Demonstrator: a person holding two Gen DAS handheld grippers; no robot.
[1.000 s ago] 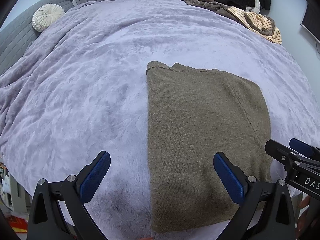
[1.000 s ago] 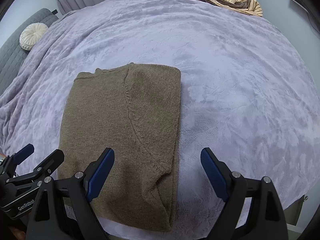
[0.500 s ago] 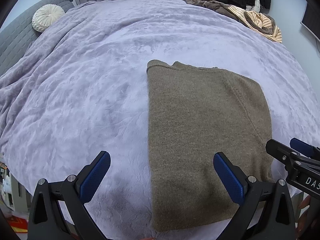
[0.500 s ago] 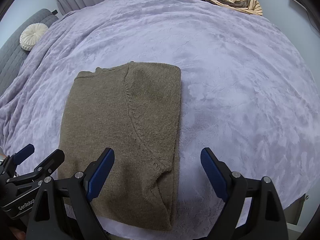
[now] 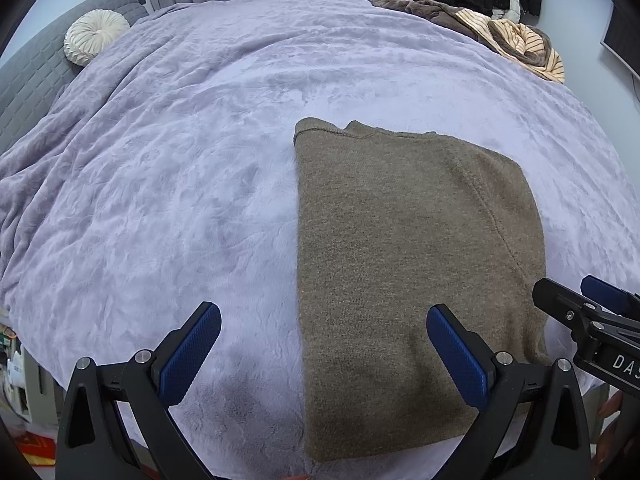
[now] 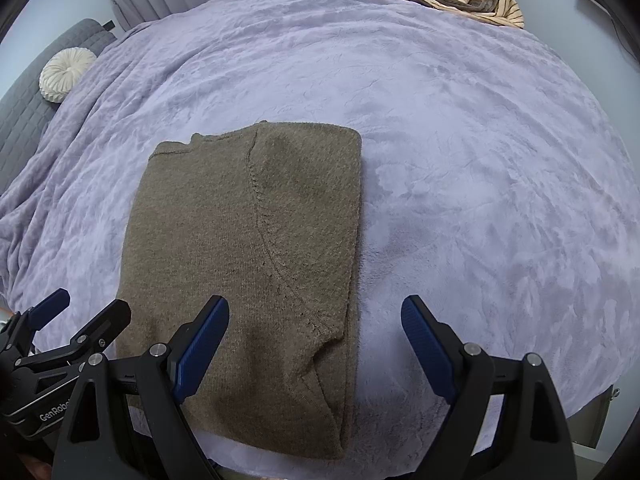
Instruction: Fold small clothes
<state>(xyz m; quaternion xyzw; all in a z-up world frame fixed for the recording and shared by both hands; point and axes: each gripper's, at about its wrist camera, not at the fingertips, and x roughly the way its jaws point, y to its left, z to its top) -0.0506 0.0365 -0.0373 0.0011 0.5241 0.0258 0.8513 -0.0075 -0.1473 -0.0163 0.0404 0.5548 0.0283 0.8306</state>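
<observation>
An olive knit sweater, folded to a long rectangle, was laid flat near the lavender bedspread's front edge. The left gripper and right gripper were held wide apart and empty above its near end, seemingly readied for another fold.

Left tool black-framed, blue ribbed pads, silver screws, right tool alike

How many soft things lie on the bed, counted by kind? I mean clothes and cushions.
Folded olive-brown sweater: 1
Heap of unfolded clothes, striped and brown: 1 heap; the pieces in it cannot be told apart
Round cream cushion: 1
Total: 3, all on the lilac blanket.
</observation>
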